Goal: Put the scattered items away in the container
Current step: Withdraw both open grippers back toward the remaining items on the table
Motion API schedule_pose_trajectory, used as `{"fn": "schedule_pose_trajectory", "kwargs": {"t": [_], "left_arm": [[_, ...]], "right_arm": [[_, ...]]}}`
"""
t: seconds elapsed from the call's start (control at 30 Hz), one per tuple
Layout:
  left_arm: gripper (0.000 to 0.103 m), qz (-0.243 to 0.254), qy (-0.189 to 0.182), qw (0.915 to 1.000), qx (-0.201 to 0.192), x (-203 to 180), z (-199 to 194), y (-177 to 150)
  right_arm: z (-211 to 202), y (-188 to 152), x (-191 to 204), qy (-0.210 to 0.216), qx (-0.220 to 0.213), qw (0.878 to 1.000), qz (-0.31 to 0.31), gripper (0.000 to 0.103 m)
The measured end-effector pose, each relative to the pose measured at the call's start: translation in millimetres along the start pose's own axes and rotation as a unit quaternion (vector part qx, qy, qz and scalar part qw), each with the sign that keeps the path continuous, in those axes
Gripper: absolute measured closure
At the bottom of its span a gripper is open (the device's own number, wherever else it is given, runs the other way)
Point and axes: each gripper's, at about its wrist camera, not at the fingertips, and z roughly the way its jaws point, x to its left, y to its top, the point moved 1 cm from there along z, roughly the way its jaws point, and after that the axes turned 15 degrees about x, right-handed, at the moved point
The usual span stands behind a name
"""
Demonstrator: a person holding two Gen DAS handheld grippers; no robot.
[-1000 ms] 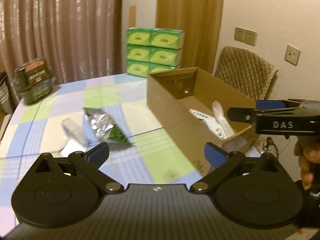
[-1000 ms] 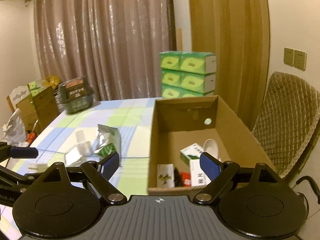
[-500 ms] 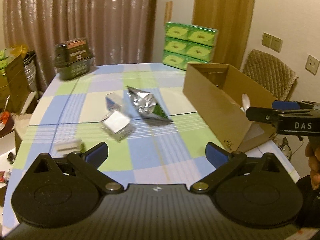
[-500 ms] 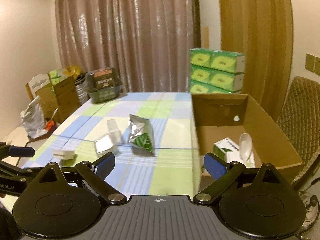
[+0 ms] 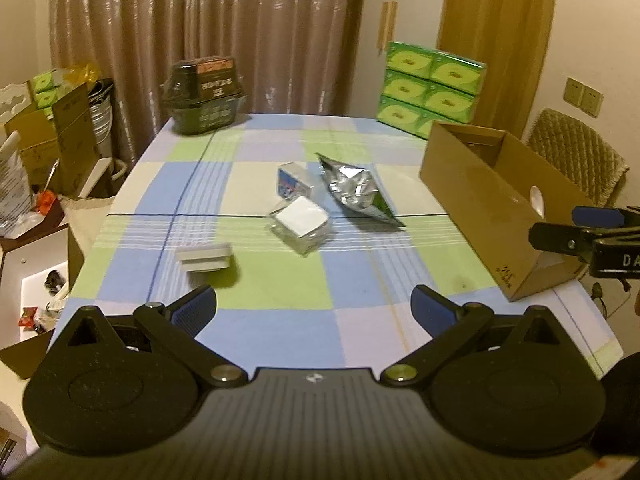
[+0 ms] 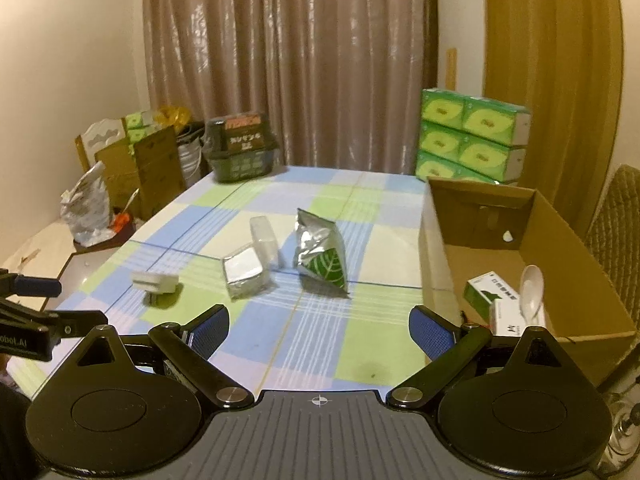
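Both grippers, left gripper (image 5: 314, 310) and right gripper (image 6: 319, 330), hold nothing, jaws wide; right's just opened. Straddle the foil pouch (image 6: 320, 256), frame centre, squarely before closing.

The black gripper (image 5: 600, 236) at the right edge of the left view shows white letters "DA". The black gripper (image 6: 24, 320) at the left edge of the right view reads "obot.AI". Other labels are too blurry.

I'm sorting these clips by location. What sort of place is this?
Probably a home dining room: a table with a checked tablecloth, a woven chair, floor-length curtains, and stacked tissue packs.
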Motion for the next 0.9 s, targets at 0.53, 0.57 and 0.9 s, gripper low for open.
{"fn": "schedule_pose_trajectory", "kwargs": {"t": [0.53, 0.57, 0.9], "left_arm": [[0.001, -0.03, 0.027, 0.9991, 0.014, 45.4, 25.7, 11.3], [0.001, -0.031, 0.027, 0.999, 0.016, 47.1, 28.5, 12.4], [0.001, -0.037, 0.033, 0.9984, 0.028, 60.3, 55.5, 23.8]], "right_arm": [[40.3, 11.6, 21.9, 0.016, 0.026, 0.999, -0.028, 0.009], [42.9, 12.5, 23.2, 0.017, 0.027, 0.999, -0.029, 0.009], [71.8, 22.8, 28.2, 0.025, 0.042, 0.998, -0.041, 0.009]]}}
